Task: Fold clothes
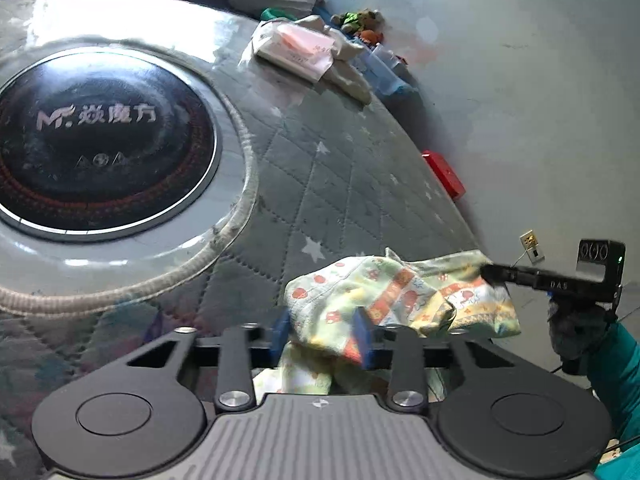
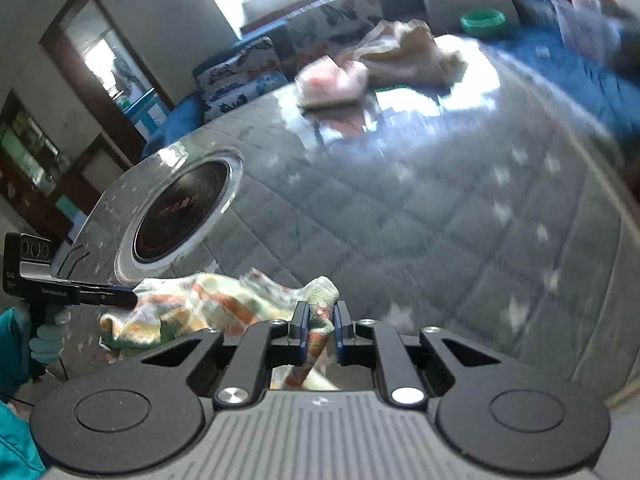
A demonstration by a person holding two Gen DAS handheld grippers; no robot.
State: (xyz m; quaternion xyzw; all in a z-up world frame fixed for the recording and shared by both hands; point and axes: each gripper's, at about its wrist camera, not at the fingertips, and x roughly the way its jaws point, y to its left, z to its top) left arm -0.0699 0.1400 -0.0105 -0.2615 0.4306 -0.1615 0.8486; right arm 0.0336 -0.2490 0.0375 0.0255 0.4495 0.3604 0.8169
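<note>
Meanwhile the left gripper (image 1: pixel 325 334) pinched one end of the printed cloth (image 1: pixel 400 300), fabric bunched between its blue pads. Opposite, the right gripper (image 2: pixel 321 328) had its jaws pressed on the other end, so the cloth hung between them above the quilt (image 1: pixel 340 184).

crumpled patterned cloth (image 1: pixel 400 300) bunched on the quilted cover (image 1: pixel 320 184).
</note>
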